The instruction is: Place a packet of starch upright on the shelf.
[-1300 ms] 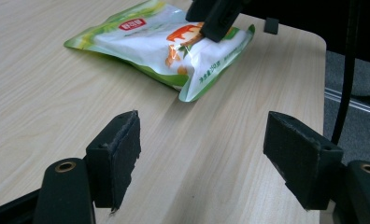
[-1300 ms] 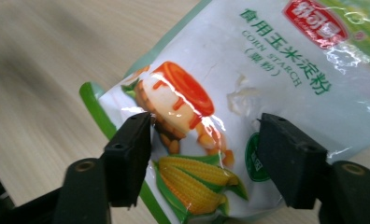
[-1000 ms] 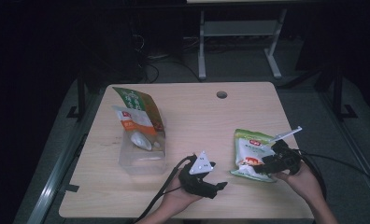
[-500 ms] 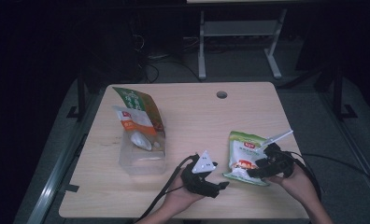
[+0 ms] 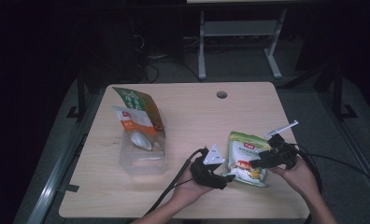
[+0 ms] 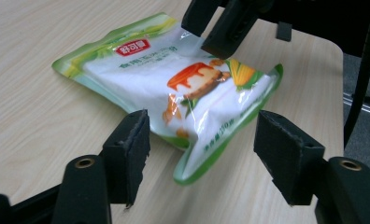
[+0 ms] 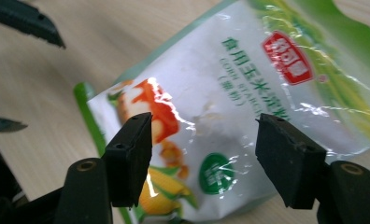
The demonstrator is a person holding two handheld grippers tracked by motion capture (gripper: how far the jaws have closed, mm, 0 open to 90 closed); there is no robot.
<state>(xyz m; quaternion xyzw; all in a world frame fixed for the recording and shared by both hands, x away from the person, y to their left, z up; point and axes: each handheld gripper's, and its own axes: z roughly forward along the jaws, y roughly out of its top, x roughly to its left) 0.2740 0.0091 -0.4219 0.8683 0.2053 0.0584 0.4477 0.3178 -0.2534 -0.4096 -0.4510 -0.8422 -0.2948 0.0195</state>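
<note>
Both grippers sit low in the high view, at a green-and-white starch pouch (image 5: 245, 159) lying flat on the wooden table (image 5: 192, 112), right of centre near the front edge. Left gripper (image 5: 227, 176), at the pouch's lower left corner, has its jaws spread with that lifted corner between them; they have just been closing, and in the left gripper view the pads (image 6: 131, 140) are not yet on the foil. Right gripper (image 5: 260, 158) comes in from the pouch's right side, jaws spread over the printed face (image 7: 206, 107); whether its pads touch the foil I cannot tell.

Beyond the pouch's right edge only a narrow strip of tabletop remains before the table's rim. Bare wood spreads wide toward the upper middle, up to a round cable hole (image 5: 221, 94). Well apart at the left stands a clear plastic bin (image 5: 143, 156) with an orange-and-green bag (image 5: 138, 112) leaning out of it. Cables trail off the front edge.
</note>
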